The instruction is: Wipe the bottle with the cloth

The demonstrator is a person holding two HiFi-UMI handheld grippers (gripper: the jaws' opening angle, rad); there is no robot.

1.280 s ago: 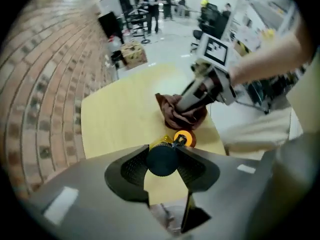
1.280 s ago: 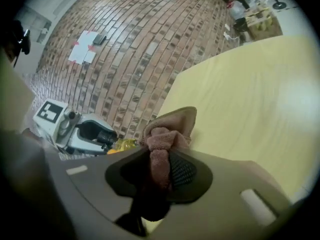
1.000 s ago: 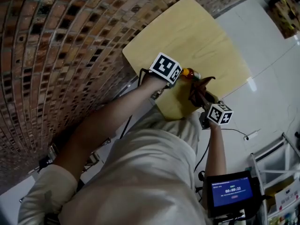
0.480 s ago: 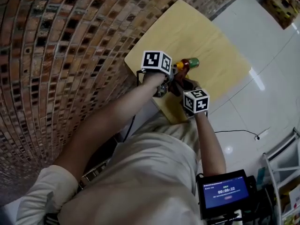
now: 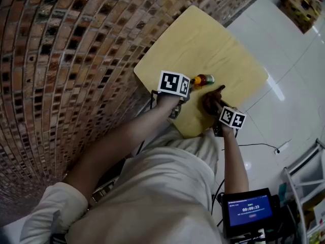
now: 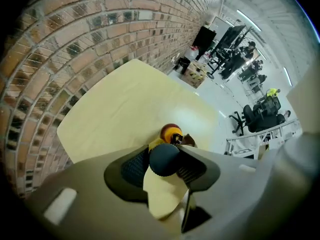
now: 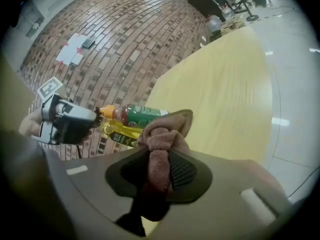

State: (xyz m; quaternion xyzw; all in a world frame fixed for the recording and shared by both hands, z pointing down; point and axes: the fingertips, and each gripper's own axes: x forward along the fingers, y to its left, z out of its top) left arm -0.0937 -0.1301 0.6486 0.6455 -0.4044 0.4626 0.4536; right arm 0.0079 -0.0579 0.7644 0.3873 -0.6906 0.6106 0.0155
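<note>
Brick wall (image 5: 66, 60) runs beside a yellow wooden table (image 5: 203, 39) on a white tiled floor (image 5: 289, 85). Over the table's near part is the bottle (image 7: 141, 116), with an orange neck, reddish-brown liquid inside and a green label. Just under it, the right gripper view shows a clear yellow part with a dark label. I cannot tell whether that belongs to the same bottle, nor whether the bottle rests on the tabletop. The left gripper (image 6: 165, 158) has its jaws pressed on the bottle's dark round top. The brown cloth (image 7: 161, 141) is bunched up in the right gripper (image 7: 159, 160), pinched between its jaws. Its upper fold lies right by the bottle's labelled end, but contact cannot be made out. In the head view, the left gripper's marker cube (image 5: 174, 83) covers the bottle's top, and the cloth hides the right jaws.

Farther off are boxes (image 5: 299, 1) at the floor's far corner, contents unclear, and office chairs (image 6: 260, 115) across the room. Papers (image 7: 75, 49) are stuck on the wall, a cable (image 5: 259, 145) lies on the floor, and a small blue-lit screen (image 5: 249, 210) sits by the person's right side. The bare left forearm (image 5: 122, 136) reaches diagonally to its gripper. The right forearm (image 5: 234, 161) comes nearly straight up the picture, and the two grippers are close together.
</note>
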